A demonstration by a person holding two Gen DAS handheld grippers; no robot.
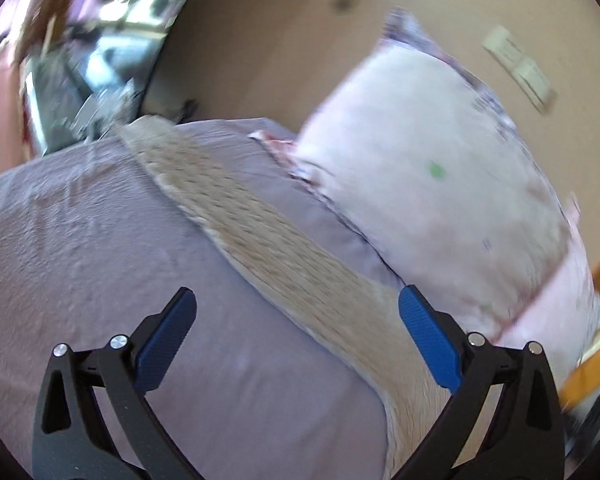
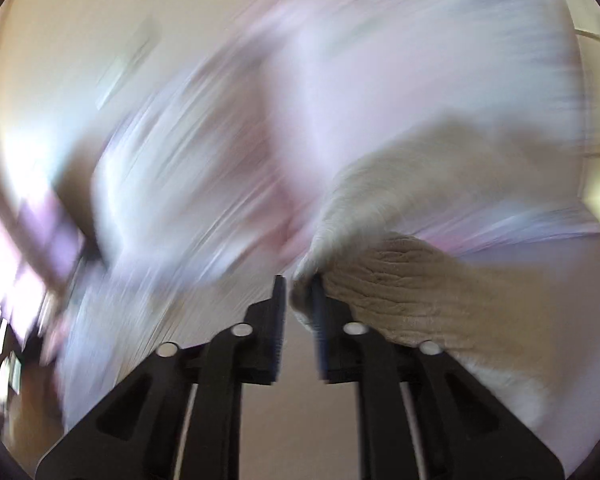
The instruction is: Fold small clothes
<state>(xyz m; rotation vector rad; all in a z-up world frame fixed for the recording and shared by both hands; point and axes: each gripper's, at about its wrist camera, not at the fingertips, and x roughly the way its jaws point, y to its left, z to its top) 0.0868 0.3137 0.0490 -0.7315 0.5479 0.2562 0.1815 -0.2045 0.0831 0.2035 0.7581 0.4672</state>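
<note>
A beige ribbed knit garment [image 1: 284,256] lies stretched diagonally across the lilac bed cover [image 1: 84,240], from far left to near right. My left gripper [image 1: 296,300] is open just above it, the blue pads [image 1: 168,344] wide apart, the right pad over the cloth's edge. In the blurred right wrist view, my right gripper [image 2: 298,284] is nearly closed on an edge of the same beige garment [image 2: 400,292], which hangs bunched to the right of the fingers.
A pale pink patterned pillow [image 1: 432,184] leans against the beige wall [image 1: 268,40] at the bed's far right. A wall plate [image 1: 520,68] sits upper right. Cluttered furniture [image 1: 92,64] stands beyond the bed at far left. An orange wooden edge [image 1: 588,372] is at right.
</note>
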